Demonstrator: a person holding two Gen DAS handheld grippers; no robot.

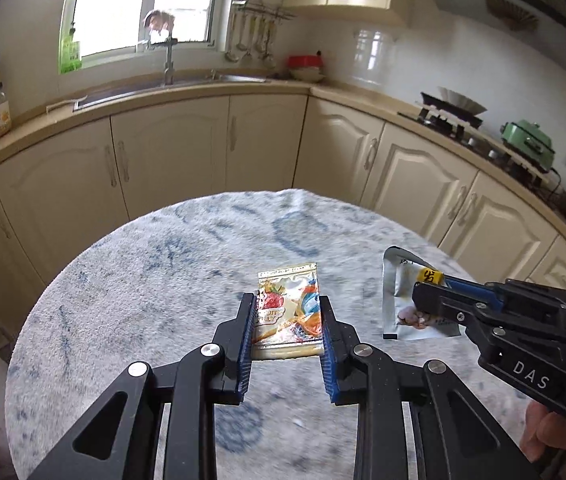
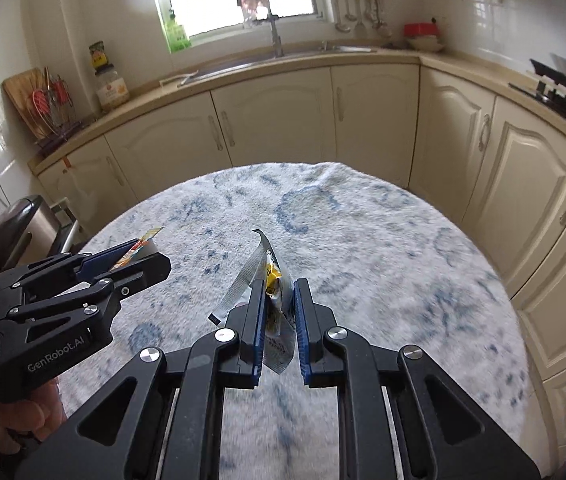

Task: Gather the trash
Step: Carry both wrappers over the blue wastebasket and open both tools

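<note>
Wrappers first: you've got both pieces of trash in hand. Your left gripper (image 1: 286, 322) is nearly closed, clamped edge-on across a colourful fruit-print packet (image 1: 289, 312), pads pressing its two long sides. Your right gripper (image 2: 279, 312) is closed as far as it goes, pinching a crumpled silver-and-white packet (image 2: 275, 300) with a torn strip (image 2: 243, 276) curling up and to the left of the jaws. Both packets look lifted clear of the table (image 1: 143, 280), though the left one is hard to judge from its own camera. From the right wrist view the left gripper sits off to the left, holding its packet out flat. Progress, as I read it: pickup done for these two, drop-off not done. I see no other litter on the visible tabletop, so what's left is probably just carrying both to a bin. A steel bin (image 2: 31, 224) stands on the floor just past the table's left edge; that looks like your target, lid state unclear. Surface is a round table under a fuzzy white cloth with blue marbling, soft, nothing else on it. Room is a kitchen: cream cabinets (image 1: 171, 156) wrapping round, sink (image 1: 171, 84) under a bright window (image 1: 143, 4), stove (image 1: 451, 116) on the right.
</note>
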